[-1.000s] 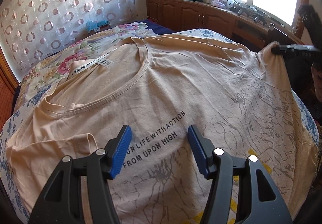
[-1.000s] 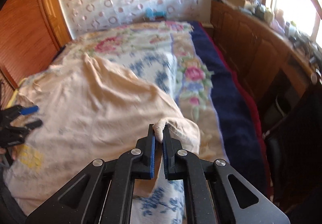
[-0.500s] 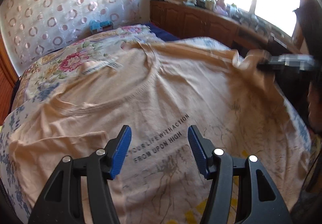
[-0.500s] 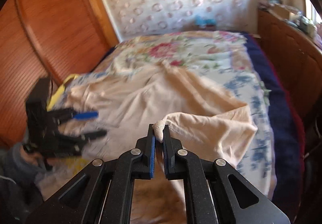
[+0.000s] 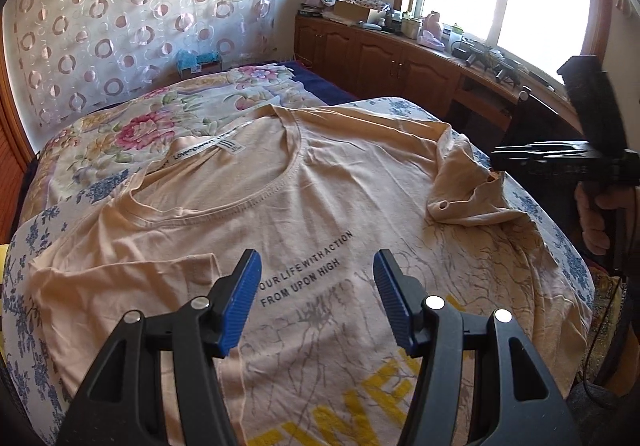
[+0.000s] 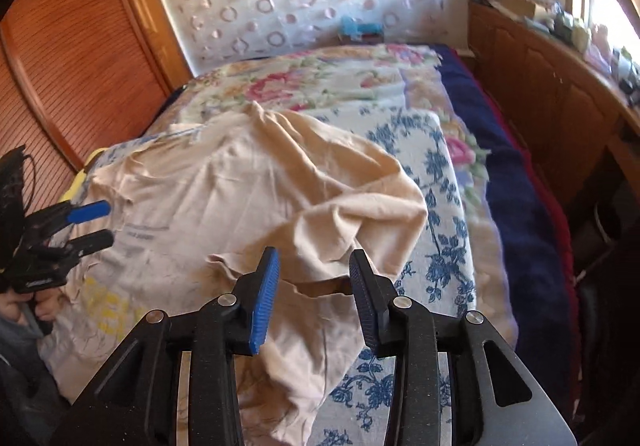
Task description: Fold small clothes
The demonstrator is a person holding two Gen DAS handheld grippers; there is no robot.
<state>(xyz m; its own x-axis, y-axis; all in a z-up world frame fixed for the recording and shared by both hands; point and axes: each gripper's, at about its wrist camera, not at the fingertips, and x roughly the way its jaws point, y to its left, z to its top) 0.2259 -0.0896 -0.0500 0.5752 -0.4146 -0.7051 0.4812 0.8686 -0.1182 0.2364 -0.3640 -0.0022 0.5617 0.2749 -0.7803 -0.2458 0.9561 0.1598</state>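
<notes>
A beige T-shirt (image 5: 312,205) with black lettering and a yellow print lies front up on the bed. Its right sleeve (image 5: 460,189) is folded in over the chest in a crumpled heap, seen too in the right wrist view as the sleeve (image 6: 360,205). My left gripper (image 5: 316,298) hovers open above the lettering, with nothing between its pads. My right gripper (image 6: 314,286) is opening just above the dropped sleeve; its pads do not press on the cloth. At the right edge of the left wrist view, the right gripper (image 5: 500,161) shows beside the sleeve.
The bed carries a floral quilt (image 5: 132,133) and a dark blue blanket edge (image 6: 516,181). Wooden cabinets (image 5: 400,61) with clutter run under the window on the right. A slatted wooden door (image 6: 72,57) stands left of the bed. A person's hand (image 5: 592,213) holds the right gripper's handle.
My right gripper carried the sleeve leftwards over the shirt's chest, then opened and let it drop there. My left gripper rose a little and stayed open.
</notes>
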